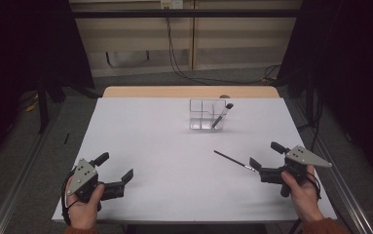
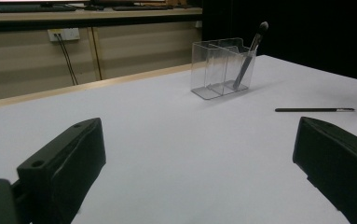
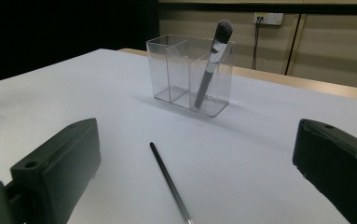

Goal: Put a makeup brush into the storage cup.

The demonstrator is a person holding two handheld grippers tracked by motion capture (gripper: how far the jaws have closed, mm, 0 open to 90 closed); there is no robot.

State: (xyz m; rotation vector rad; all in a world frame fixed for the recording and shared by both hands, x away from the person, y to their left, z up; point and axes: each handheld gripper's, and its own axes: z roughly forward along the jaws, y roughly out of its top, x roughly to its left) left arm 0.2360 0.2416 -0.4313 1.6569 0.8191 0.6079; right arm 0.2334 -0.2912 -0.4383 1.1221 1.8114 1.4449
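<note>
A clear plastic organizer (image 1: 206,115) (image 2: 220,68) (image 3: 189,74) with several compartments stands at the back middle of the white table (image 1: 174,146). A makeup brush (image 1: 221,115) (image 2: 250,53) (image 3: 211,63) leans in its right compartment, bristles up. A thin black brush (image 1: 233,160) (image 2: 313,110) (image 3: 169,182) lies flat on the table, right of centre. My right gripper (image 1: 266,155) is open, its jaws on either side of that brush's near end, not touching it. At the front left my left gripper (image 1: 114,166) is open and holds nothing.
The table's wooden back edge (image 1: 189,91) lies behind the organizer. Beyond it are a beige wall panel and hanging cables (image 1: 174,58). Dark stands (image 1: 43,97) flank the table on both sides.
</note>
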